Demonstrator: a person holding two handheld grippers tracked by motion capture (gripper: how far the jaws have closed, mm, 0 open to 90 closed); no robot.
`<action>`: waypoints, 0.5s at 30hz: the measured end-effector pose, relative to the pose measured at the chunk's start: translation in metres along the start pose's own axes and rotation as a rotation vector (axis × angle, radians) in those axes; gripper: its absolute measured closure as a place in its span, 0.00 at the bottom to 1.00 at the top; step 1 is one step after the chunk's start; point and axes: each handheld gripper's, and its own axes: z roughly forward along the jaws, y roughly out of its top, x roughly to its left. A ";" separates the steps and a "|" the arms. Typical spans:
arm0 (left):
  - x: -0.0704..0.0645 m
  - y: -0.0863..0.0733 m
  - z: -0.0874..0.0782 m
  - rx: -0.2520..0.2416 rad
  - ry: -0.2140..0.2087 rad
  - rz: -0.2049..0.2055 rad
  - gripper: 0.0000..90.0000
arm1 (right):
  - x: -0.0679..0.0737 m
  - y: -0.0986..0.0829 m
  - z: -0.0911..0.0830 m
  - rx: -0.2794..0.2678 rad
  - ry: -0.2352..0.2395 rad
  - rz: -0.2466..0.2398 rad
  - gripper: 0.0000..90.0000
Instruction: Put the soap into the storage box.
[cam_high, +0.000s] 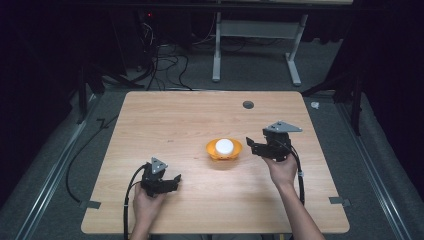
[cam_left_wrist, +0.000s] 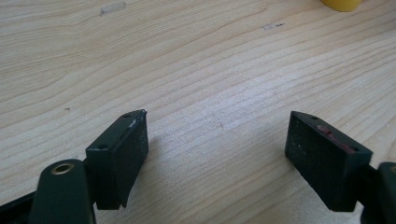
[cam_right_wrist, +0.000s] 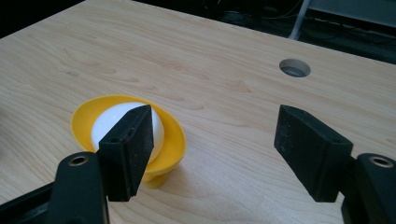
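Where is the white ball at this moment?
In the high view the white ball sits inside the yellow bowl near the table's middle, just left of the right gripper.

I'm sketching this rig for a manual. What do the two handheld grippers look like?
Both are black. The left gripper and the right gripper each carry a grey three-cornered plate on top and trail a black cable along the forearm. Their jaws are flat, blocky black pads; brass-coloured insets sit near the jaw bases. The forearms are bare, with no sleeves visible.
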 end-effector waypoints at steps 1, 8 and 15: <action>0.000 0.000 0.000 0.000 0.000 0.000 0.24 | -0.002 -0.001 -0.001 -0.003 -0.002 -0.002 0.32; 0.000 0.000 0.000 0.000 0.000 0.000 0.24 | -0.010 -0.009 -0.009 -0.012 -0.026 0.014 0.32; 0.000 0.000 0.000 0.000 0.000 0.000 0.24 | -0.019 -0.015 -0.016 -0.023 -0.047 0.034 0.32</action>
